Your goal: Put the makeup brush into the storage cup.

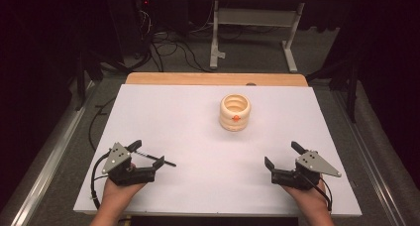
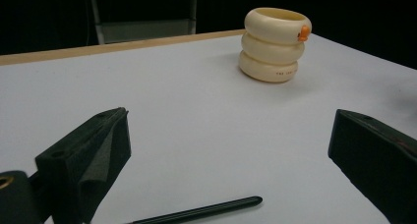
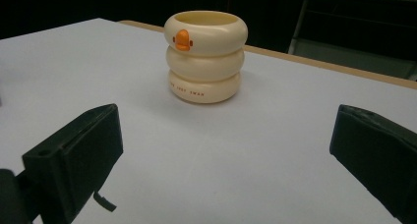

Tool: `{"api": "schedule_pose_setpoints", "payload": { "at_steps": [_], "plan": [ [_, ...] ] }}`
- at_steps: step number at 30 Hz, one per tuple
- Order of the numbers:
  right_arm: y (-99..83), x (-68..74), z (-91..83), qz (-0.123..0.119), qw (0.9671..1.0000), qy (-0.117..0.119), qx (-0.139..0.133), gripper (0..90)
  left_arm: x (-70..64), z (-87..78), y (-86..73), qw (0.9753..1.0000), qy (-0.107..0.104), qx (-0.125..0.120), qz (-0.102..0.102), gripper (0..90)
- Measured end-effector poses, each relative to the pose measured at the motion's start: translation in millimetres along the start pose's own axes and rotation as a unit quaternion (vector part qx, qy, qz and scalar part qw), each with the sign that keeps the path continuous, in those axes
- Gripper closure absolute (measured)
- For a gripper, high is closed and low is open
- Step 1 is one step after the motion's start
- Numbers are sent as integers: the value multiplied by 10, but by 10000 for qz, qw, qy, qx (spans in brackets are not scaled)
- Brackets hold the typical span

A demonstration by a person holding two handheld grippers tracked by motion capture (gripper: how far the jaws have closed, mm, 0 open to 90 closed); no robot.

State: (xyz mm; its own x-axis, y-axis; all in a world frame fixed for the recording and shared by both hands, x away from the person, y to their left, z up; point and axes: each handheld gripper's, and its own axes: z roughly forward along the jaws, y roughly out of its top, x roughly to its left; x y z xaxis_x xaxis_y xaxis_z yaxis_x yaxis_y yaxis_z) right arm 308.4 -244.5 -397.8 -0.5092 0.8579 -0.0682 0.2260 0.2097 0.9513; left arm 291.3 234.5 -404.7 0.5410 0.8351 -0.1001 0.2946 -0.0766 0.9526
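Note:
A cream holder [image 1: 235,113] made of three stacked rings, with a small orange beak on its front, stands upright right of centre at the back of the table. It also shows in the left gripper view [image 2: 273,43] and the right gripper view [image 3: 205,56]. A thin black pen [image 1: 157,159] lies flat on the sheet between the jaws of my left gripper [image 1: 147,153], untouched; the pen's tip [image 2: 206,211] shows low in the left gripper view. My left gripper [image 2: 232,120] is open. At the front right my right gripper [image 1: 282,154] [image 3: 227,113] is open and holds nothing.
A white sheet [image 1: 198,132] covers the table, and a wooden strip [image 1: 213,79] shows at its far edge. Beyond the table, a white frame's legs [image 1: 215,42] and loose cables [image 1: 168,50] sit on the dark floor. Wide bare sheet lies between the grippers and the holder.

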Motion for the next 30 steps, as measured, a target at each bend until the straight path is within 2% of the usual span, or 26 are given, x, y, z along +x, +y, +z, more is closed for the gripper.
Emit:
{"api": "schedule_pose_setpoints", "payload": {
  "at_steps": [14, 30],
  "plan": [
    [0, 7, 3, 2, 10000, -2, 6, 11, 15, 53, -32, 9991, 88, 425, -6, 29],
    [-2, 10, 9, -29, 10000, 12, 7, 11, 46, 107, -67, 9959, 145, 885, -133, 29]
  ]
}}
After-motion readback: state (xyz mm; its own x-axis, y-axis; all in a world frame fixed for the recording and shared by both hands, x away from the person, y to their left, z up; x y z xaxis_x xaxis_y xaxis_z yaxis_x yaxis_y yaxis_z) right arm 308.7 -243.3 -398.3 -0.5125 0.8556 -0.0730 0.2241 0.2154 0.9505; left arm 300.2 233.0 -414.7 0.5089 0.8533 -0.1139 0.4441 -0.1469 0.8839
